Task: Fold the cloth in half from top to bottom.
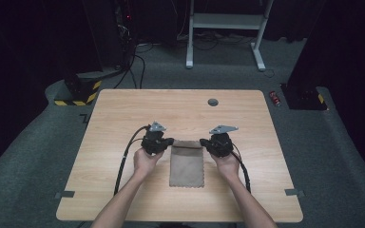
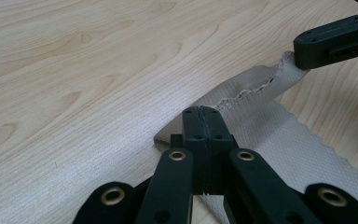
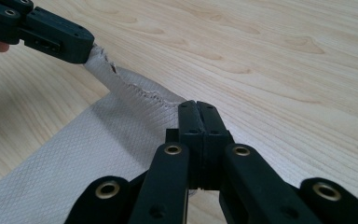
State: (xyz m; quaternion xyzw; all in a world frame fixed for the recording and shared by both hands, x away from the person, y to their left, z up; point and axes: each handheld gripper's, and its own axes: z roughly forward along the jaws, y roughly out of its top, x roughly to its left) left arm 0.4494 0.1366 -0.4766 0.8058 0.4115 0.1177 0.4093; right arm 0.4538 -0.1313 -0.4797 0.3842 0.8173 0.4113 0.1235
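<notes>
A beige woven cloth (image 1: 186, 164) with a scalloped near edge lies flat in the middle of the wooden table (image 1: 123, 109). My left gripper (image 1: 169, 141) is shut on the cloth's far left corner, and my right gripper (image 1: 203, 141) is shut on its far right corner. In the left gripper view the black jaws (image 2: 201, 116) press together on the cloth (image 2: 279, 140), whose far edge is lifted a little, and the other gripper (image 2: 328, 42) pinches the opposite corner. The right gripper view shows its jaws (image 3: 198, 112) closed on the cloth (image 3: 84, 158), with the left gripper (image 3: 56, 39) across from it.
A small round grey grommet (image 1: 212, 102) sits in the table near its far edge. Cables (image 1: 126, 156) trail from each gripper toward the near edge. Beyond the table stand a white desk frame (image 1: 225, 28) and yellow-black striped bases (image 1: 78, 92) on grey carpet.
</notes>
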